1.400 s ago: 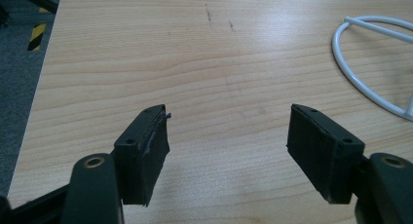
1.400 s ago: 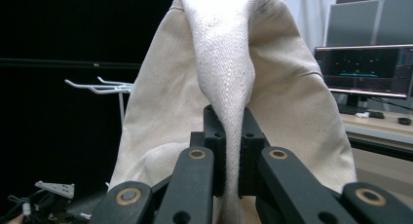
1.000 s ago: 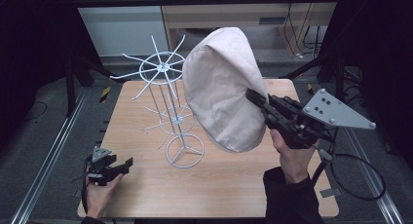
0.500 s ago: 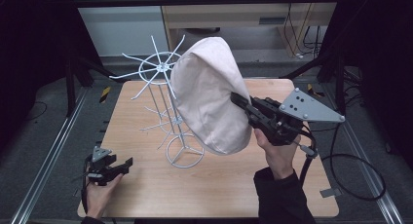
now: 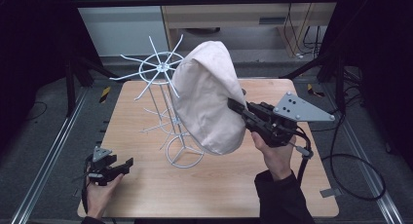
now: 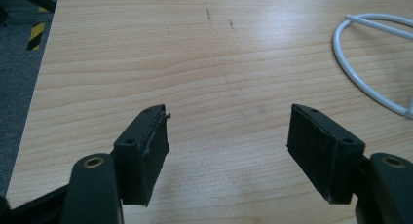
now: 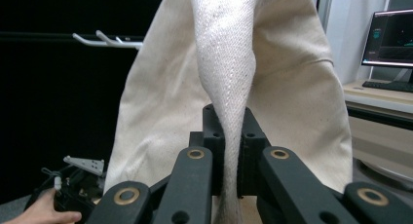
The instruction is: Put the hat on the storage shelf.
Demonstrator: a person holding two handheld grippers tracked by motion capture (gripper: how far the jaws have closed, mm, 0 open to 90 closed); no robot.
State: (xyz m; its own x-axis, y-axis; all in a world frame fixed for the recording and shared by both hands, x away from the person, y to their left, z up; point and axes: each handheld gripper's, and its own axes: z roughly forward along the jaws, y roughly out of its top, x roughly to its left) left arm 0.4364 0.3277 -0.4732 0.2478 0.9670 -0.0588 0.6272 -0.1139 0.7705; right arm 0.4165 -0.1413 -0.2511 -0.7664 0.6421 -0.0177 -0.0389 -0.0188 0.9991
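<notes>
Fingers of the right gripper (image 7: 229,151) pinch the cream bag's strap (image 7: 226,87), now lower beside the wire rack (image 5: 163,83); left gripper (image 6: 229,136) spread; no readable writing.

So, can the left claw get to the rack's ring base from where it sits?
Probably yes: the left claw is open, and bare table lies between it and the ring base; the bag hangs farther off.

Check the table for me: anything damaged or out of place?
One oddity: the left gripper has a frayed, peeling pad on one jaw. The white wire rack stands upright, and the beige bag looks intact.
</notes>
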